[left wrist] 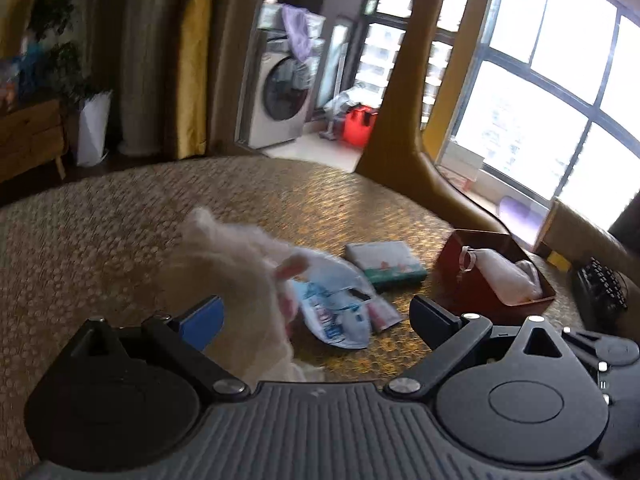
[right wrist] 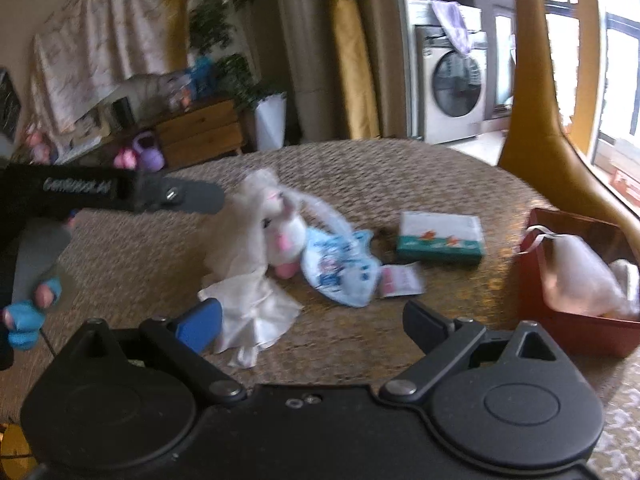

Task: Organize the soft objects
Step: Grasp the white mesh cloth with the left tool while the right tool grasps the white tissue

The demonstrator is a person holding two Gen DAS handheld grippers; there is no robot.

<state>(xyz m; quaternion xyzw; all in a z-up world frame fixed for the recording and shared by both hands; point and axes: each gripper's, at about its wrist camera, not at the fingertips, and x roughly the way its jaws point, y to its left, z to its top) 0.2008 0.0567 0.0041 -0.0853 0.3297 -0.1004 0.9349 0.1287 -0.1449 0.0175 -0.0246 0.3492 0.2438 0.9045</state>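
The left gripper [left wrist: 316, 316] is hanging with jaws spread around the blurry white plush bunny [right wrist: 276, 220], not clamping it I think. Blue pouch [right wrist: 340, 268] and tissue pack [right wrist: 440, 240] are still sitting mid-surface; the red box [right wrist: 568, 320] at the right edge is holding one white item. Right gripper [right wrist: 312, 320] is open too.

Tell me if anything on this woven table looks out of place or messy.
Yes: the white plush bunny lies tipped over beside the blue fish-shaped pack and a small pink packet, loose on the table rather than in the red box.
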